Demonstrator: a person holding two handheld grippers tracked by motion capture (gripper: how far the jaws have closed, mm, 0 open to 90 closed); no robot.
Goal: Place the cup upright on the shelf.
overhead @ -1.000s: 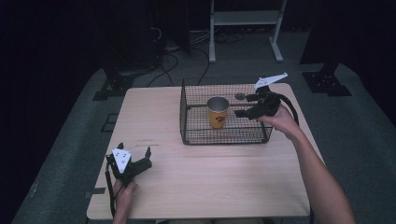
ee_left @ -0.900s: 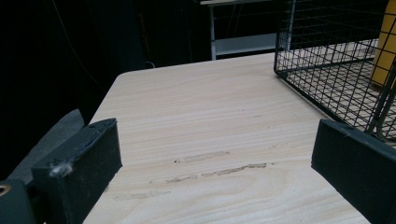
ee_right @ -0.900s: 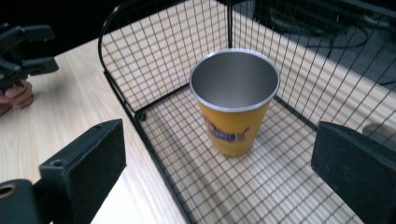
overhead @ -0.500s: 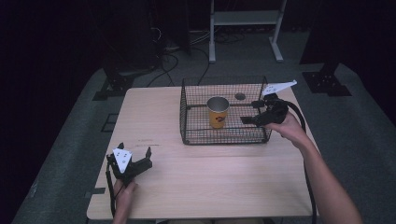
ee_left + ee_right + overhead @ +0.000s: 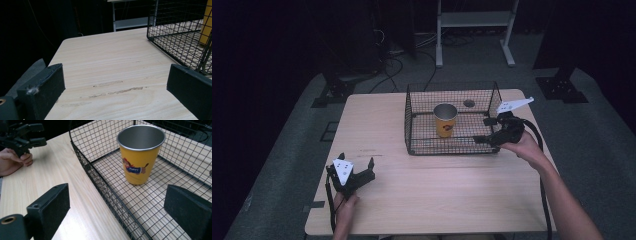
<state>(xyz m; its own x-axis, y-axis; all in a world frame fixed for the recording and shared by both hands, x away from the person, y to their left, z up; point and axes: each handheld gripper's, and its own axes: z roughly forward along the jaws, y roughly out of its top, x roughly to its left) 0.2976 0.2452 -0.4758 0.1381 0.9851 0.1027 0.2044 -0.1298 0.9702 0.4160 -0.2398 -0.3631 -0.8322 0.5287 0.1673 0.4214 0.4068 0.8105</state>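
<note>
A yellow metal cup (image 5: 445,120) with a cartoon print stands upright inside a black wire basket (image 5: 412,130) on the wooden table (image 5: 377,120). My right gripper (image 5: 482,131) hovers open at the basket's front right corner, its jaws straddling the wire rim and pointing at the cup (image 5: 138,155). In the right gripper view the basket wall (image 5: 100,180) runs between the wide-apart jaws of the right gripper (image 5: 117,212). My left gripper (image 5: 357,161) rests open near the table's front left, holding nothing. In its own view the left gripper (image 5: 115,92) faces bare wood, with the basket (image 5: 180,37) to its right.
A small dark round spot (image 5: 469,103) lies on the table behind the cup. A white metal frame (image 5: 474,20) and floor cables stand beyond the far edge. The left hand and its gripper (image 5: 23,138) appear far off in the right gripper view.
My right gripper has drifted back from over the basket's right rim toward the front right corner and a little lower. The left gripper has stayed put.
</note>
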